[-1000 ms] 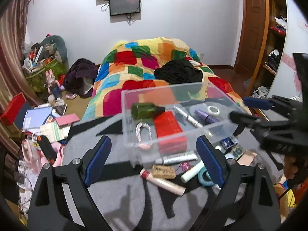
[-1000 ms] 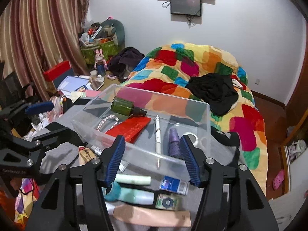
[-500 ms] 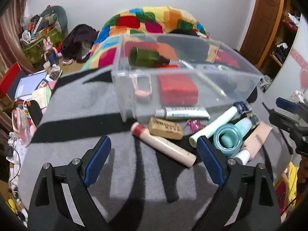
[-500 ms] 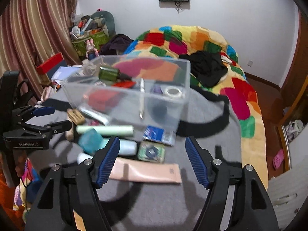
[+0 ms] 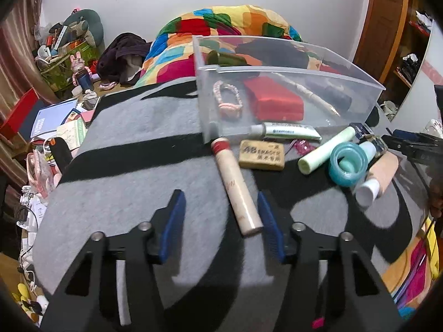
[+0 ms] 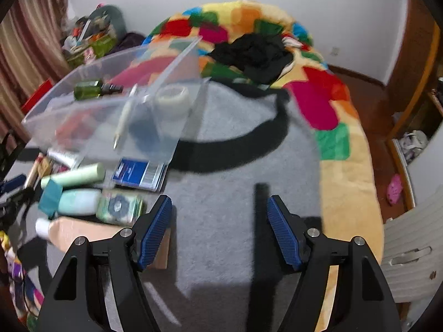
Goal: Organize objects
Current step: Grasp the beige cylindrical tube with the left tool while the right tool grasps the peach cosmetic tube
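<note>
Currently, the left gripper [image 5: 221,215] hovers over the grey-and-black fleece blanket [image 5: 133,193] with its blue-padded jaws spread apart and nothing between them. The near end of a beige cylindrical tube with a red cap [image 5: 235,186] lies just beside the inner face of the right-hand pad, not gripped.

Beyond that tube, a tan rectangular eraser with black lettering [image 5: 261,155] lies flat on the blanket. A white ointment tube with green print [image 5: 288,131] rests against the front wall of the clear plastic storage bin [image 5: 290,69]. To the right lie a pale green cylindrical tube [image 5: 326,149] and a teal ring of tape [image 5: 347,164].

Inside the bin are a pink beaded bracelet [image 5: 228,99], a red rectangular case [image 5: 272,99], a cream pen [image 5: 307,94] and a dark green glass bottle [image 6: 91,90].

The right gripper [image 6: 218,232] is likewise open and empty, positioned above bare blanket. Beside its left finger lie a peach flat tube with a white cap [image 6: 91,232], a green patterned packet [image 6: 120,206] and a blue-and-white flat box [image 6: 139,174]. A multicoloured patchwork quilt [image 6: 318,96] covers the bed behind.
</note>
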Demonstrator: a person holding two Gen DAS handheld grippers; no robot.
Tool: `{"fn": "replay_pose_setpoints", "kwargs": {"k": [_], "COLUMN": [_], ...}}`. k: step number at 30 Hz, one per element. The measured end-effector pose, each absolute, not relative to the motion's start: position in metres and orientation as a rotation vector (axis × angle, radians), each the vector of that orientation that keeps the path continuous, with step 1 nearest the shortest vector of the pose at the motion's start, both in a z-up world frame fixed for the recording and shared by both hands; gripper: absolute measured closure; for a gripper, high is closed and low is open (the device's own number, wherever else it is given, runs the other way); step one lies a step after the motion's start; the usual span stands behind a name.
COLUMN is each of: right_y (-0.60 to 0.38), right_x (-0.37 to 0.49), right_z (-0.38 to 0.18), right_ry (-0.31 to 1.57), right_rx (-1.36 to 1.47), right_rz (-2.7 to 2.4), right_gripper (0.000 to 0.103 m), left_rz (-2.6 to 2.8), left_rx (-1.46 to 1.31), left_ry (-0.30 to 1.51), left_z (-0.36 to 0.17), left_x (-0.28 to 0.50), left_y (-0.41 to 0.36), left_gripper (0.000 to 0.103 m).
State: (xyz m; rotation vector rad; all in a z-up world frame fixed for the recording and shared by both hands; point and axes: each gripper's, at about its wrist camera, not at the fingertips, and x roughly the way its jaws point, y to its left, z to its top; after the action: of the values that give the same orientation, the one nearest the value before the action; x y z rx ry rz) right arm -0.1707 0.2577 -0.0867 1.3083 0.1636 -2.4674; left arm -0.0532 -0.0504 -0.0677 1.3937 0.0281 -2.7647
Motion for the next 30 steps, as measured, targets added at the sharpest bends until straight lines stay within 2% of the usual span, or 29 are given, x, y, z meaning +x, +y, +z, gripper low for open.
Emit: {"fn": "replay_pose_setpoints", "kwargs": {"k": [7, 10, 22, 30], "right_y": [0.24, 0.239, 0.211, 0.16], "right_x": [-0.136, -0.124, -0.095, -0.081], "right_z": [-0.083, -0.081, -0.046, -0.07], "right_ry": [0.332, 0.343, 0.345, 0.464], "right_rx": [1.227, 1.213, 1.041, 1.043], "right_rz": [-2.356, -2.31, -2.224, -2.082], "right_gripper": [0.035, 0.035, 0.035, 0.035], "left_rz": [-2.784, -2.799, -2.803, -2.818], "left_rx": [1.381, 1.379, 1.4, 1.376], "left_ry": [0.009, -0.012, -0.06, -0.032], "left_z": [-0.066, -0.065, -0.064, -0.068], "left_x": [-0.036, -0.029, -0.044, -0.064], "left_y": [-0.056, -0.055, -0.052, -0.053], "left_gripper": [0.067, 0.071, 0.069, 0.069]}}
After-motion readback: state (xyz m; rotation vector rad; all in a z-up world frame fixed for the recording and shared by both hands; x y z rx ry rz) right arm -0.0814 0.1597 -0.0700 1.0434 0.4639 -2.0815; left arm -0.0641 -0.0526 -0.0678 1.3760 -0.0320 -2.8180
